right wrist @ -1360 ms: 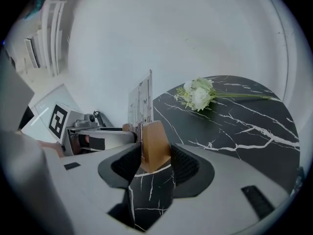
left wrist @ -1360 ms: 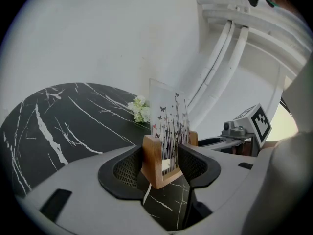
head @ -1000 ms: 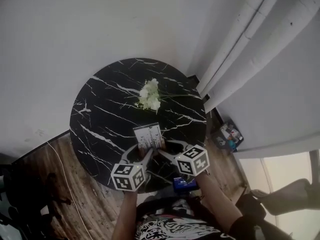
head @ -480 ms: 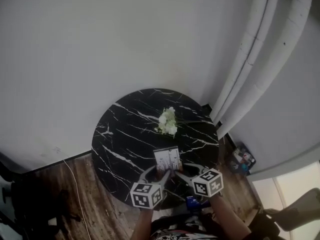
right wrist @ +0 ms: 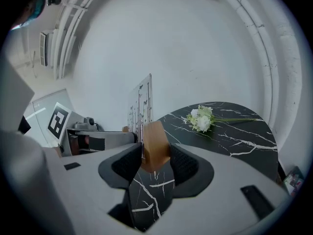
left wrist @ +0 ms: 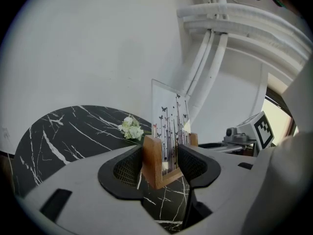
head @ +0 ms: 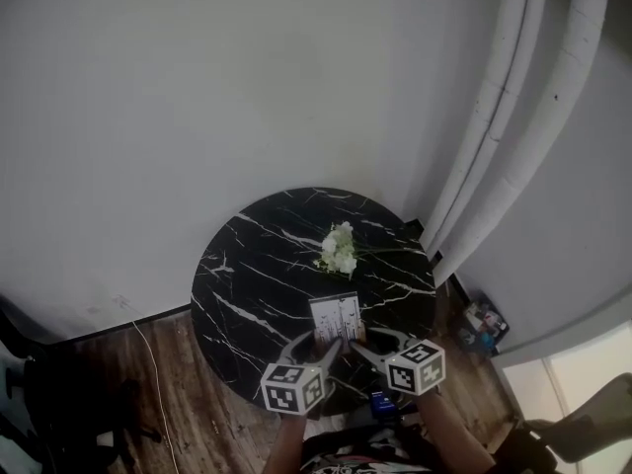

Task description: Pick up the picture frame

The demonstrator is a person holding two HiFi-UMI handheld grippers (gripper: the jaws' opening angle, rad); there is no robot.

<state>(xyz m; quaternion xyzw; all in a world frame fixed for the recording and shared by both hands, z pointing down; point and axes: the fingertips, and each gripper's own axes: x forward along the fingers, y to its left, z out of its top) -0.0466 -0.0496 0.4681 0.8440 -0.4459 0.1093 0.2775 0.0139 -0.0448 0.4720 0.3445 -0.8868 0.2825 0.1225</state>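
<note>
The picture frame (left wrist: 169, 126) stands upright over the near edge of the round black marble tabletop (head: 247, 275), held from both ends. It is a clear panel printed with thin dark stalks and small butterflies, set in a slot in a wooden base (left wrist: 155, 161). The left hand-held gripper (left wrist: 160, 166) has its jaws closed on one end of that base, with the dark ribbed pads pressed against the wood on both sides. The right hand-held gripper (right wrist: 155, 159) grips the opposite end of the base in the same way, its pads tight against the block. In the head view the two grippers come in from the person's side of the tabletop and angle toward each other, with their marker cubes nearest the body and the frame between their tips. Whether the base touches the marble or hangs just above it cannot be told. A small bunch of white flowers (head: 339, 250) lies farther back near the middle of the tabletop, well apart from the frame, with its green stems pointing toward the right edge. Behind the tabletop is a plain white wall (head: 247, 87), and a white curtain (head: 513, 126) hangs in folds to the right. The floor (head: 173, 403) is brown wood, with a thin pale cable (head: 150, 363) trailing across it at the left.
</note>
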